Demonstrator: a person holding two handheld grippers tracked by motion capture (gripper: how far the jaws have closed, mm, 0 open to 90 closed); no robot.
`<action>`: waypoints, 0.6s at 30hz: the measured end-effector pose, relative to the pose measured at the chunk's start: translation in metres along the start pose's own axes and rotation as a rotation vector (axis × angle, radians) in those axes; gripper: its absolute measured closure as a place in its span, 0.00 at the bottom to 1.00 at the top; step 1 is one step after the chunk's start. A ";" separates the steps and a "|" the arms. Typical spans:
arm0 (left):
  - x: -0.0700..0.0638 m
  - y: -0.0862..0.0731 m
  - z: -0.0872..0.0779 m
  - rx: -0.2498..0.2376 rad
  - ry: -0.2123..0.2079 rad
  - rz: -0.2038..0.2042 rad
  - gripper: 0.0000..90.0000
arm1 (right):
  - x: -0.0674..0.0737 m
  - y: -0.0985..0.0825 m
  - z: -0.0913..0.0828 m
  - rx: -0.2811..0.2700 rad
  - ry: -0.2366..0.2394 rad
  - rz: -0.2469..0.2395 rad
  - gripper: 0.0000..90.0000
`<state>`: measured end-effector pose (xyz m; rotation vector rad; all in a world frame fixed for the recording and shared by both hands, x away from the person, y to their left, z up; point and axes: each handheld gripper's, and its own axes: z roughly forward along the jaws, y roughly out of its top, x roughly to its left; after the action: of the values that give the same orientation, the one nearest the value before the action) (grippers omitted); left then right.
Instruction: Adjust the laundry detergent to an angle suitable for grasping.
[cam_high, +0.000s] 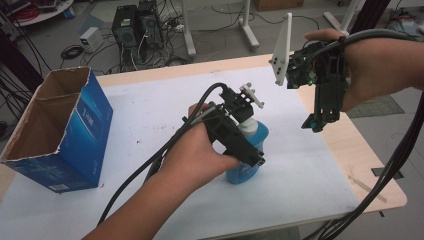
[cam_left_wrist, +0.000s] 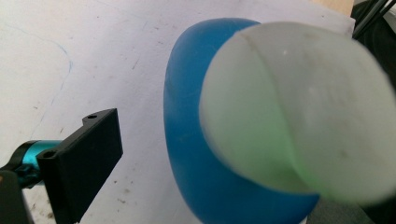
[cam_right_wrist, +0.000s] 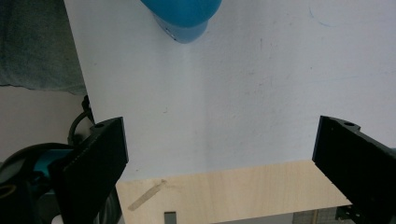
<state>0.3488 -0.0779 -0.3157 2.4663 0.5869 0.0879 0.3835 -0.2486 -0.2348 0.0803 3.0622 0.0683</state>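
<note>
A blue bottle (cam_high: 248, 173) with a white pump top (cam_high: 248, 121) stands upright in the middle of the white mat. My left gripper (cam_high: 251, 153) reaches down over it from the left. In the left gripper view the bottle (cam_left_wrist: 196, 182) and its white cap (cam_left_wrist: 299, 116) loom close; one black finger (cam_left_wrist: 86, 156) stands left of the bottle with a gap of mat between, and the cap hides the other. My right gripper (cam_high: 313, 125) hangs in the air above the table's right side, open and empty (cam_right_wrist: 219, 154), with the bottle's base (cam_right_wrist: 184, 14) far ahead.
An open blue cardboard box (cam_high: 55, 135) stands at the table's left. The white mat (cam_high: 150, 110) covers most of the wooden table (cam_high: 372, 187), whose bare edge shows at the right. Computer towers (cam_high: 135, 25) and cables lie on the floor behind.
</note>
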 end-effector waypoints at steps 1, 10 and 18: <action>0.000 0.000 0.001 -0.005 -0.006 -0.004 0.02 | 0.000 0.000 0.000 0.003 -0.002 0.002 0.03; -0.002 0.003 0.006 -0.007 0.010 0.014 0.10 | 0.000 0.000 0.002 0.012 0.003 0.008 0.03; -0.002 0.003 0.009 -0.009 0.000 0.028 0.19 | -0.001 0.001 0.003 0.018 -0.001 0.004 0.03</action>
<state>0.3496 -0.0863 -0.3213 2.4665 0.5506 0.1021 0.3850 -0.2476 -0.2381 0.0881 3.0626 0.0409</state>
